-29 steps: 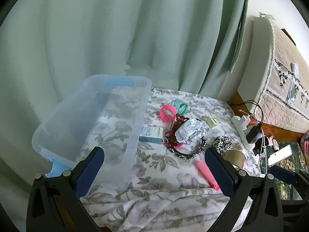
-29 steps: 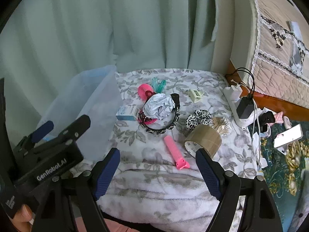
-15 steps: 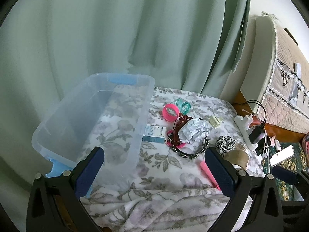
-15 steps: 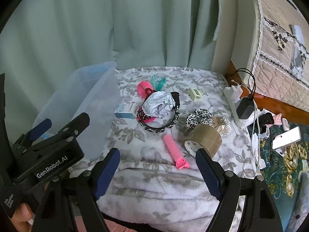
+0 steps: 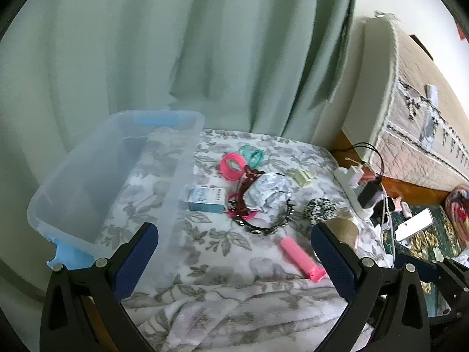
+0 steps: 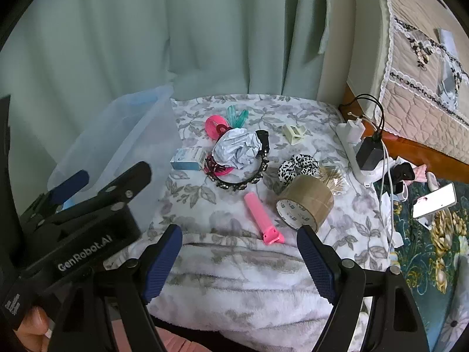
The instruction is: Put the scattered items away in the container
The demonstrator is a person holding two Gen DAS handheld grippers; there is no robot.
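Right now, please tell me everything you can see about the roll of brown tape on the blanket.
The roll of brown tape is wide, glossy packing tape on a white printed cardboard core. It rests tilted, its open core facing the right gripper. It lies on the floral blanket, right of the pink stick, touching or overlapping the leopard scrunchie behind. Nothing grips it.

soft daylight, fisheye-warped edges, left view perhaps blurred
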